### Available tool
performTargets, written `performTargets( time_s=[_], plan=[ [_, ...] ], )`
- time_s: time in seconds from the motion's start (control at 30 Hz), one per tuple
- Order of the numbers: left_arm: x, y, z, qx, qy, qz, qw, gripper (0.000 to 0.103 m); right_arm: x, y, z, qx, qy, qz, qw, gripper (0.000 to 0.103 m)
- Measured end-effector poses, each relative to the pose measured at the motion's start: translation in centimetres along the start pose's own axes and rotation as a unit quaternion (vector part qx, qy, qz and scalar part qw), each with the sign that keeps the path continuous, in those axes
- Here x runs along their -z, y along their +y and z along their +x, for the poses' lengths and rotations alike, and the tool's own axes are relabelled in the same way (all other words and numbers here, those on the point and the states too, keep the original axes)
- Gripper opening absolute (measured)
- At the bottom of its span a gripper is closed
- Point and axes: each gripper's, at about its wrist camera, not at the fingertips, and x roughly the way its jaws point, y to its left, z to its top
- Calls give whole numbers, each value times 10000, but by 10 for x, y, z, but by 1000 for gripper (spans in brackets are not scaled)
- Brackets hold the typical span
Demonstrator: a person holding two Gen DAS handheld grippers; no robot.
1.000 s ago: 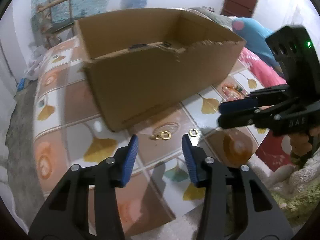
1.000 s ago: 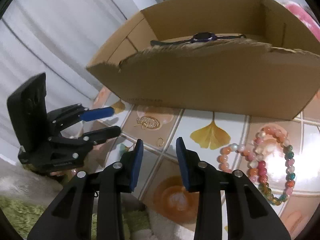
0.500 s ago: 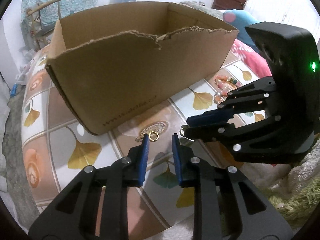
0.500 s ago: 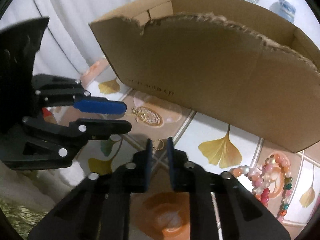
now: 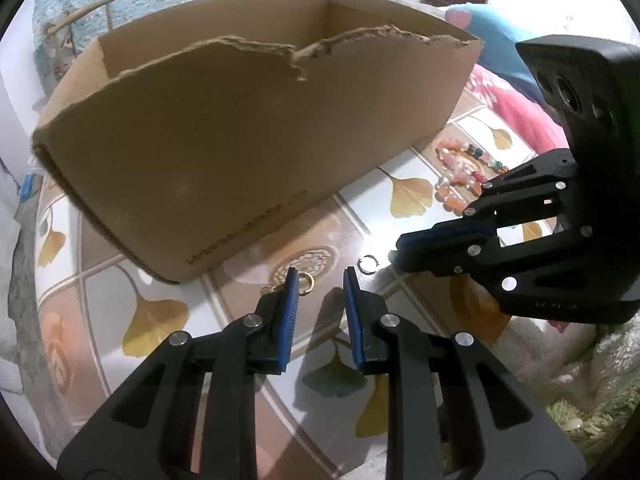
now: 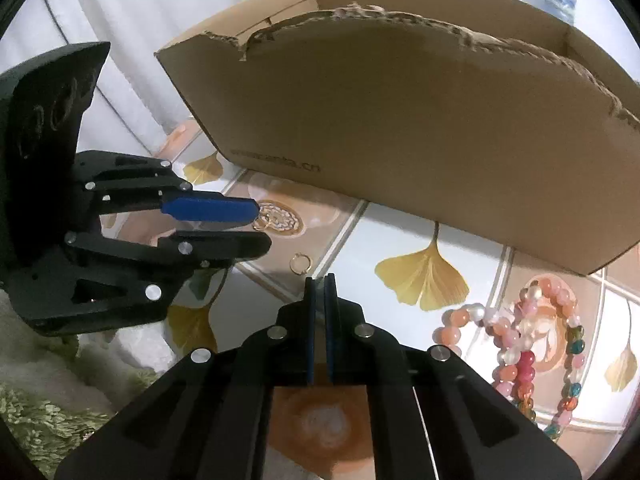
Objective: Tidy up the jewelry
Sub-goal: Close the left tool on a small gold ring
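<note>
A gold ring earring (image 5: 306, 283) lies on the patterned tablecloth just beyond my left gripper's (image 5: 319, 280) left fingertip; the gripper is open and empty. A second small gold ring (image 5: 367, 263) (image 6: 301, 263) lies on the cloth just ahead of my right gripper (image 6: 319, 280), whose jaws are nearly shut with nothing between them. The first earring shows in the right wrist view (image 6: 265, 222) by the left gripper's blue pad (image 6: 208, 209). Beaded bracelets (image 6: 532, 344) (image 5: 460, 176) lie to the right. An open cardboard box (image 5: 256, 144) (image 6: 400, 128) stands behind.
The tablecloth (image 5: 408, 200) with ginkgo-leaf print covers the table. A green and white fluffy rug (image 5: 580, 420) lies past the near edge. A pink cloth and blue plush (image 5: 492, 36) sit behind the box at the right.
Both grippers have come lower and nearer the rings. My right gripper has narrowed from open to nearly shut. My left gripper closed partway, then opened a little.
</note>
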Motion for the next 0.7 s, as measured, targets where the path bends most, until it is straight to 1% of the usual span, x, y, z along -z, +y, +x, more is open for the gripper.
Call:
performTargets(
  time_s=[0.13, 0.4, 0.53, 0.7],
  plan=[
    [-2, 0, 1, 51, 31, 70, 10000, 22, 6, -10, -10, -91, -23, 109, 9999, 4],
    [1, -2, -2, 298, 165, 153, 9993, 22, 12, -32, -30, -101, -23, 216, 9997, 4],
    [4, 0, -5, 451, 184, 90, 9988, 22, 13, -36, -38, -132, -24, 245, 9996, 4],
    [6, 5, -8, 366, 160, 25, 9992, 22, 7, -36, -41, -280, -89, 231, 9993, 5]
  ],
)
